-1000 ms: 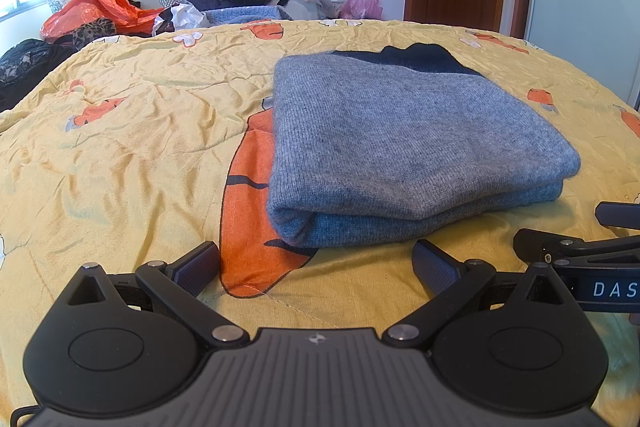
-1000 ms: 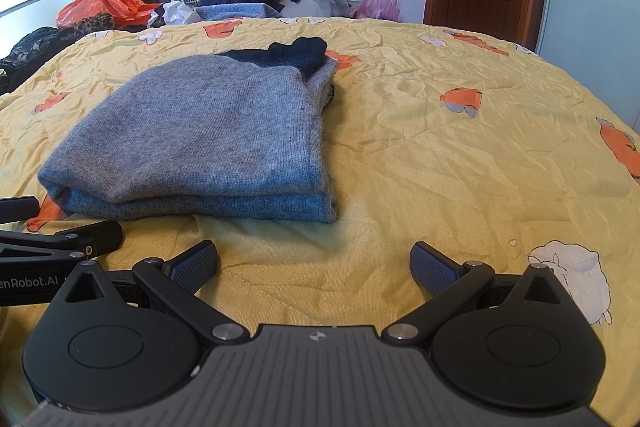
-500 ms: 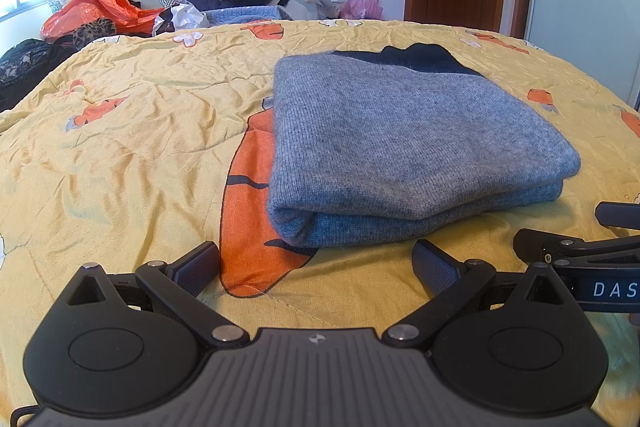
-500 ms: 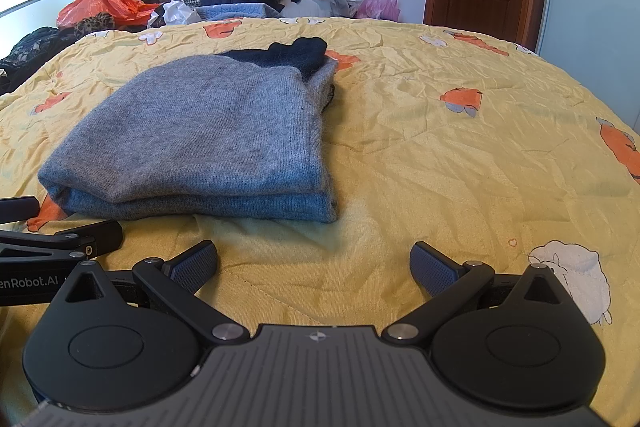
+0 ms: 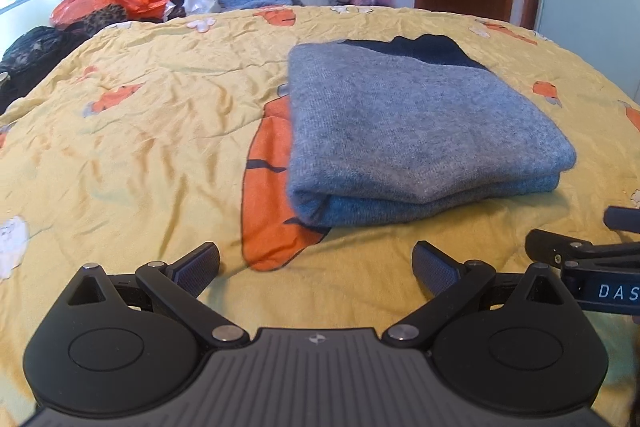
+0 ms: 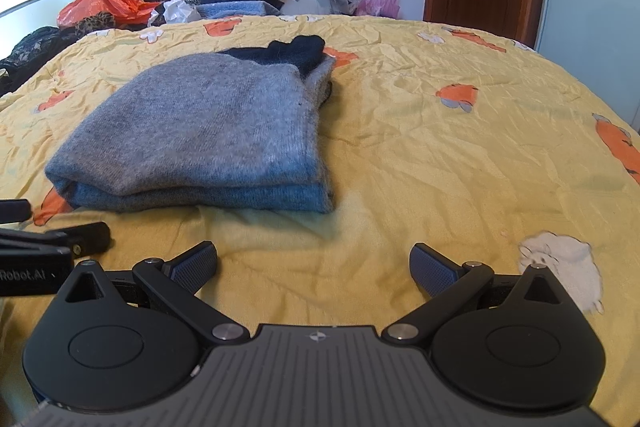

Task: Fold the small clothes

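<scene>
The grey knitted sweater lies folded into a neat rectangle on the yellow patterned bedspread; folding looks finished. Just short of it, left gripper and right gripper hold jaws spread, empty.

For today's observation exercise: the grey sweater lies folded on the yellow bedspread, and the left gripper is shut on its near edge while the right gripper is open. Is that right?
Not quite. The left gripper is open too, short of the sweater and holding nothing, as the left wrist view shows. The sweater does lie folded on the yellow bedspread, and the right gripper is open.
</scene>
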### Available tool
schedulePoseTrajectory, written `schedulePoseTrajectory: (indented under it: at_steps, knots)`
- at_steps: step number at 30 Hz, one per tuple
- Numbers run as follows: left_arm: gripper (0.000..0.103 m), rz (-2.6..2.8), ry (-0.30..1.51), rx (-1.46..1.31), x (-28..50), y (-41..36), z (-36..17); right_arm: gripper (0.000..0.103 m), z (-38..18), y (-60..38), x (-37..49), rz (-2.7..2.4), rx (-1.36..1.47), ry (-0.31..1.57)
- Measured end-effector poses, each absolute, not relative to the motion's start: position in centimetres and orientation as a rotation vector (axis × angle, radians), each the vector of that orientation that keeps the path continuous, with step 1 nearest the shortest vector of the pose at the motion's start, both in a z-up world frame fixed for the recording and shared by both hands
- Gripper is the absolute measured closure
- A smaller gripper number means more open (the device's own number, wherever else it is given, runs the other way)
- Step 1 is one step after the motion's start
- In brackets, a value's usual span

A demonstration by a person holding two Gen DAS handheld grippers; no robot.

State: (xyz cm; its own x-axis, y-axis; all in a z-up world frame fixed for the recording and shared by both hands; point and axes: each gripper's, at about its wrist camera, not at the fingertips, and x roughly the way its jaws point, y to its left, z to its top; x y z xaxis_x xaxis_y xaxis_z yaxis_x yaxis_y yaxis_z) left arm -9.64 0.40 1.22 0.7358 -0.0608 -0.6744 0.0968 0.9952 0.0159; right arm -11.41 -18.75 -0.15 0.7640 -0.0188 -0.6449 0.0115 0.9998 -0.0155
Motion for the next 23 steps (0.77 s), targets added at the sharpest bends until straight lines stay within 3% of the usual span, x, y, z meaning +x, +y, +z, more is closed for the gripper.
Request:
schedulePoseTrajectory:
  at_steps: [14,23]
  knots:
    - [0.000,-0.020,0.556,-0.001,-13.6,1.6,5.1,0.001,1.5,-18.8,-12.7,0.026,0.039,0.701]
    - [0.000,-0.139,0.663,-0.069,-12.8,2.5,4.5,0.001,1.8,-19.6,-12.3,0.026,0.062,0.689]
